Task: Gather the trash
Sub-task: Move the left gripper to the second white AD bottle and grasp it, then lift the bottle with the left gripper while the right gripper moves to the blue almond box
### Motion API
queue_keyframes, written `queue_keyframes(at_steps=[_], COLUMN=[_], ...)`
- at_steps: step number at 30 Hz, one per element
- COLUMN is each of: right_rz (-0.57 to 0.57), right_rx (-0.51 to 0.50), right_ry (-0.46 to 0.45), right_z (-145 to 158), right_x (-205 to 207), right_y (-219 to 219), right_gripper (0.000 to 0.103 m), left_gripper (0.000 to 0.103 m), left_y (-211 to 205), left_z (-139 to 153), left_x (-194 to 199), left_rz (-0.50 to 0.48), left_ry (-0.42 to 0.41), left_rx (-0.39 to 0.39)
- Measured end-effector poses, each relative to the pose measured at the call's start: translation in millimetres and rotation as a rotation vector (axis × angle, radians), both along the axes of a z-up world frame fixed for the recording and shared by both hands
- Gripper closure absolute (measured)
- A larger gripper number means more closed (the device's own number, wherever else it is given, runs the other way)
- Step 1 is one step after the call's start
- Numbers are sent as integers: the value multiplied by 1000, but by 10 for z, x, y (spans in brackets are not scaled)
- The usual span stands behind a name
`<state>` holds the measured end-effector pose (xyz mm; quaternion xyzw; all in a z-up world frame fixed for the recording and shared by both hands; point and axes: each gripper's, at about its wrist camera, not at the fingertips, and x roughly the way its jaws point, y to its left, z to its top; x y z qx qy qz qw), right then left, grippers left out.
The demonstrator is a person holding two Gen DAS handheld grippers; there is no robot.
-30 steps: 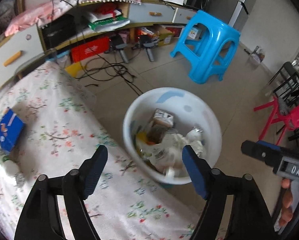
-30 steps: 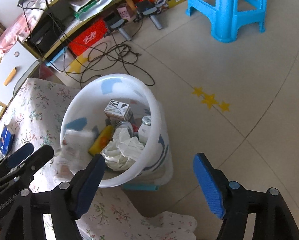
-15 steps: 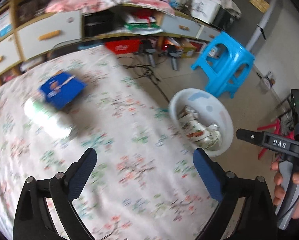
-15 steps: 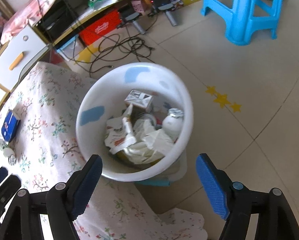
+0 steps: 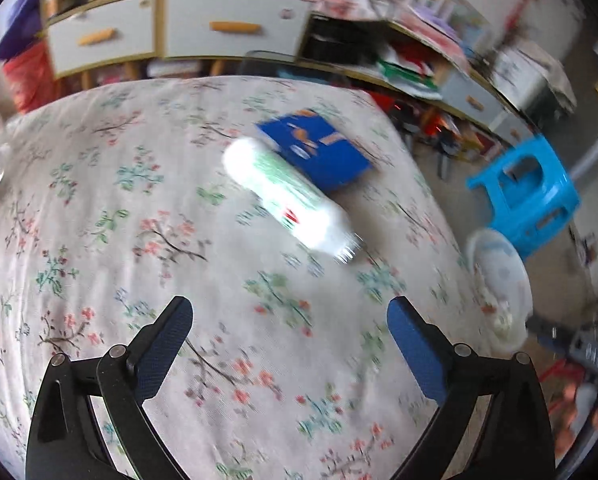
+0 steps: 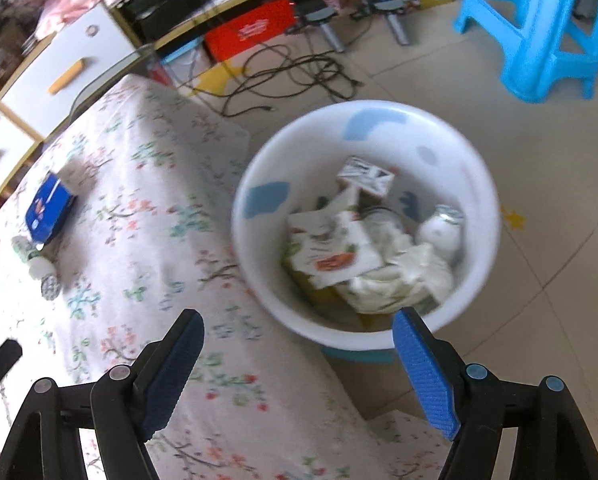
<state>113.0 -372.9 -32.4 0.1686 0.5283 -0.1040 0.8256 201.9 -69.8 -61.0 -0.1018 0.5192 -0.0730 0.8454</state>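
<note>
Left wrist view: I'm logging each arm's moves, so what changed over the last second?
The left gripper, open and empty, swung from over the white bin to the floral table, facing the lying bottle and blue box. The right gripper stayed open near the bin.

Pale tiled floor (image 6: 479,76) with yellow star stickers (image 6: 514,219). Blue plastic stool (image 6: 539,28) near black cable tangle (image 6: 291,76). Low wooden shelf unit (image 5: 203,28) along wall, white drawers, orange handles (image 5: 235,26). Floral cloth (image 5: 139,220) covers bench. Red box (image 6: 251,34) under shelf. Soft daylight.
</note>
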Motion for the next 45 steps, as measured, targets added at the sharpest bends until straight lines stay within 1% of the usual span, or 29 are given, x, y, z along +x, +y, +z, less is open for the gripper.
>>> queue_keyframes(at_steps=[3,7,9,10,12,14,16,17,18,19,20,24,27,30,32,33,35,36,37,38,39,41,43,45], right_rz=[33,59,68,73,81,88,92,94,97,99,100,110,147,200,230,251,313,340,371,408,449,521,562,598], right_rx=[-19,-31,-31,-33,-39,-46,-52,-54,-55,-54,-53,-75,-113,-152,-163,-165,-177,-185,-192,-199,-200,-194,-204,-223], right_ry=[-1,8,13,15,21,24,28,31,34,36,38,33,16,3,4,-1,-25,-36,-47,-58,-66,-80,-85,-79], right_z=[-12,-54,-75,-86,-103,-119,-131,-142,-154,-164,-176,-188,-162,-155,-160,-154,-113,-102,-93,-85,-86,-97,-128,-184], right_x=[64,150,185,205,233,263,286,298,310,320,330,375,413,513,623,695,871,939,1020,1110,1206,1377,1537,1693], right_y=[150,287,343,371,416,455,487,508,529,548,572,706,872,1052,1168,1235,1399,1476,1559,1651,1745,1905,2054,2205], right_gripper=[20,20,20,20,20,20,20,20,20,20,20,20,20,19,19,19,18,18,16,12,10,5,4,4], left_gripper=[4,5,11,13,19,21,23,31,46,52,56,56,56,57,57,57,57,57,57,58,58,58,58,58], left_y=[53,59,52,50,59,81,91,94,100,114,129,283,535,815,1026,1133,1277,1307,1339,1365,1399,1467,1563,1661], left_z=[-23,-73,-119,-147,-238,-323,-357,-353,-358,-373,-391,-356,-316,-249,-206,-175,-93,-58,-17,8,21,53,65,47], left_x=[141,346,461,508,621,692,721,728,735,755,755,625,422,211,97,59,-25,-71,-129,-175,-210,-254,-269,-283], left_rz=[53,95,109,113,121,127,128,114,96,64,32,-13,-6,-6,15,35,40,33,18,3,-8,-25,-24,-6], left_ry=[-1,2,9,17,44,60,47,38,37,51,70,84,106,105,108,112,88,73,59,49,43,31,17,22], left_rx=[-26,-65,-79,-90,-126,-148,-162,-164,-176,-201,-218,-210,-221,-200,-189,-210,-239,-225,-187,-163,-151,-143,-128,-126])
